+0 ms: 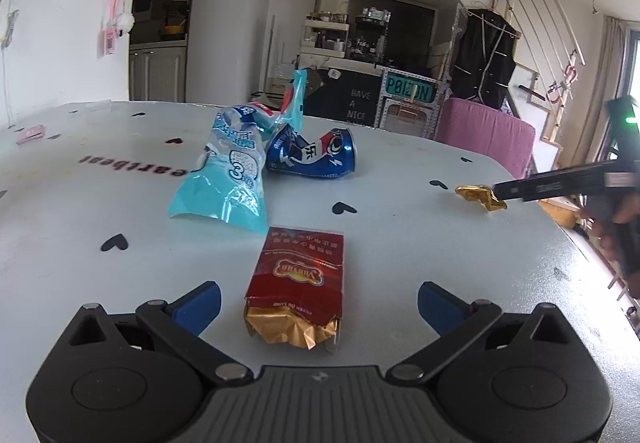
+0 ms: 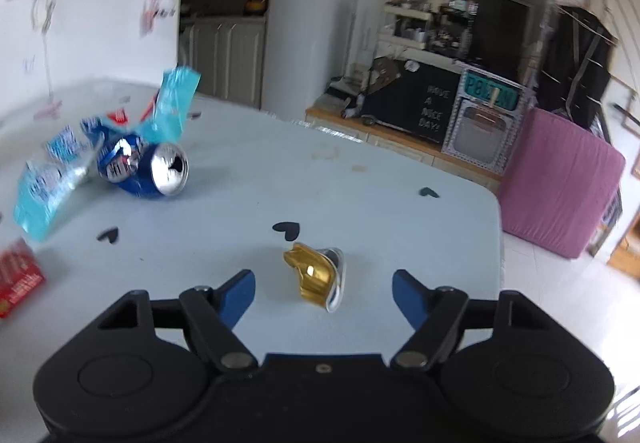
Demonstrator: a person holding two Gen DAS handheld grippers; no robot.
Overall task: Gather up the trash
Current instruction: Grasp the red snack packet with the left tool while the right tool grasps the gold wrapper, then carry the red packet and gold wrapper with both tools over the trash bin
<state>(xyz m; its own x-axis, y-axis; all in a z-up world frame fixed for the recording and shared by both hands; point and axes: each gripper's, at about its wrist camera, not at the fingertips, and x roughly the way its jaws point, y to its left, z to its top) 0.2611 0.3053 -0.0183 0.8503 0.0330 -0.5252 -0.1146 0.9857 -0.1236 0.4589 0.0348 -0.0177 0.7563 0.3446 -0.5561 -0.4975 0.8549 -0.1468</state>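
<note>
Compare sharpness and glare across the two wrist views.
Left wrist view: sharp; print on the cigarette pack and crushed can is crisp, with fisheye bending at the edges. Right wrist view: motion-smeared, worst at left around the blue wrapper; glare spots on the gold foil scrap and can end.

Bare table [image 2: 256, 203] btwn crushed can [image 2: 148, 171] & gold foil [image 2: 316, 275]; passable.
</note>
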